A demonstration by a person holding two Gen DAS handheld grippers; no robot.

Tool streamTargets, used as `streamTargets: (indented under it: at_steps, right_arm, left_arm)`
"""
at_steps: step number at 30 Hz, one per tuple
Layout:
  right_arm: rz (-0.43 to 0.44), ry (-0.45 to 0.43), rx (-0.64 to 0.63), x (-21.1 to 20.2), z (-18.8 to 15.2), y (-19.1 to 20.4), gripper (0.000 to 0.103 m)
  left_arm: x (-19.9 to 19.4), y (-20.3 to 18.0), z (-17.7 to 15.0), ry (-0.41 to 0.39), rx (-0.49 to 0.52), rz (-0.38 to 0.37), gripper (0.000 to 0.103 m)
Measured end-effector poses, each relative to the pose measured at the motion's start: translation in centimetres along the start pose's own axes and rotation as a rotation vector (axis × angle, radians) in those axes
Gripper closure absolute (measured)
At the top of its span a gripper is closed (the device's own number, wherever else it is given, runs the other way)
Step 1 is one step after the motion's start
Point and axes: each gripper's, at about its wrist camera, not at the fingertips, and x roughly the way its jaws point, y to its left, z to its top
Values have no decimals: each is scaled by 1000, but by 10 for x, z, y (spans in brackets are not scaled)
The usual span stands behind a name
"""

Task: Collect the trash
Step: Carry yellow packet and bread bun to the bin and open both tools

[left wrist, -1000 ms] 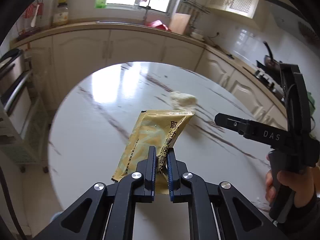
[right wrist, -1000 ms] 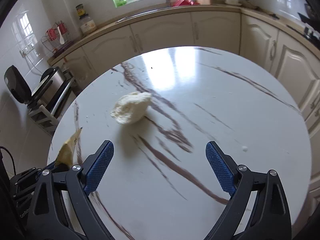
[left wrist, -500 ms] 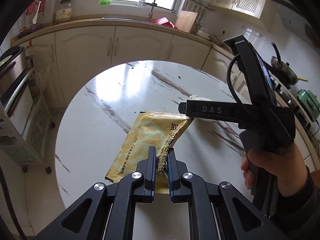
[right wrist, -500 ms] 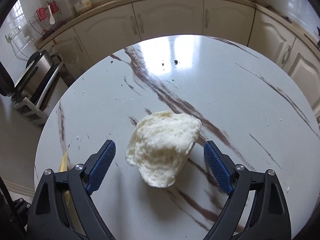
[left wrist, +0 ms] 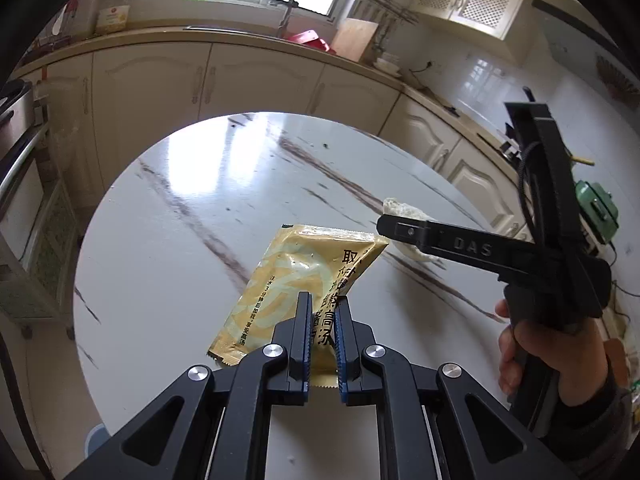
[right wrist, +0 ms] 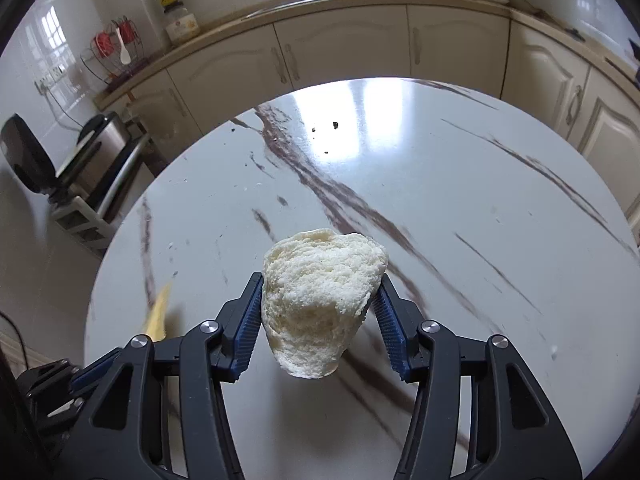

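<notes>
Gold foil first: my left gripper (left wrist: 323,344) is clamped on the bottom edge of the flat gold-yellow foil sachet with black Chinese print (left wrist: 298,284), and the packet sticks up and forward over the round white marble surface with brown veins (left wrist: 180,208).

My right gripper (right wrist: 318,312) has its blue ribbed pads pressed against both sides of the pale, crumbly chunk of bread (right wrist: 320,296), closed in around it. From the left camera the chunk looks low, near the surface, just past the sachet's top corner, but I can't tell if it's actually lifted off or touching.

What worries me here:
- That bread looks soft and flaky. Squeeze harder and I'd guess it tears or sheds crumbs, which means more mess to collect.
- It tapers toward the bottom, so with a light pinch it could slide out on the lift.
- The sachet is held only by a thin strip of its edge, so a quick swing might flip it loose.

A few small dark crumbs (right wrist: 334,125) sit at the far side of the surface, untouched.
</notes>
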Motion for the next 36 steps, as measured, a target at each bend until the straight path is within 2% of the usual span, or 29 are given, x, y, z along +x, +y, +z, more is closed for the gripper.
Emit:
streamTargets:
  at_steps: [9, 13, 15, 16, 17, 18, 20, 23, 25, 28, 31, 33, 34, 35, 36]
  right_arm:
    - [86, -73, 37, -66, -46, -9, 52]
    - [78, -70, 53, -77, -62, -10, 52]
    - [85, -63, 67, -78, -70, -13, 52]
    - [79, -61, 66, -78, -74, -13, 52]
    - [79, -52, 66, -78, -77, -14, 52]
    - [82, -49, 66, -78, -82, -14, 52]
    - [84, -43, 71, -76, -86, -14, 52]
    - [92, -38, 85, -74, -91, -18, 52]
    - [97, -35, 93, -72, -92, -20, 52]
    - [104, -35, 100, -71, -92, -23, 52]
    - [110, -36, 102, -69, -91, -26, 52]
    - [112, -37, 105, -69, -91, -26, 52]
    - [116, -39, 106, -68, -90, -26, 52]
    - [117, -41, 106, -68, -90, -26, 52]
    - [119, -42, 105, -69, -89, -25, 52]
  left_arm:
    - [-30, -16, -16, -6, 10, -84, 101]
    - [-32, -16, -25, 14, 47, -26, 102]
    - [-37, -17, -26, 13, 60, -22, 94]
    - [-39, -16, -27, 15, 72, 2, 93]
    - [-41, -16, -27, 13, 88, 32, 86]
    - [-42, -17, -27, 14, 101, 72, 67]
    - [-40, -25, -28, 10, 154, 114, 43]
    - [-31, -36, -28, 36, 240, 147, 44]
    - [-21, -37, -27, 61, 285, 202, 44]
    - [-4, -34, -29, 114, 303, 236, 55]
    - [-4, -42, -29, 103, 306, 235, 60]
    - [-8, -43, -30, 83, 320, 219, 74]
    - [-9, -44, -32, 73, 328, 203, 83]
    - [-12, -44, -33, 66, 321, 153, 96]
    - [-11, -43, -34, 68, 303, 123, 97]
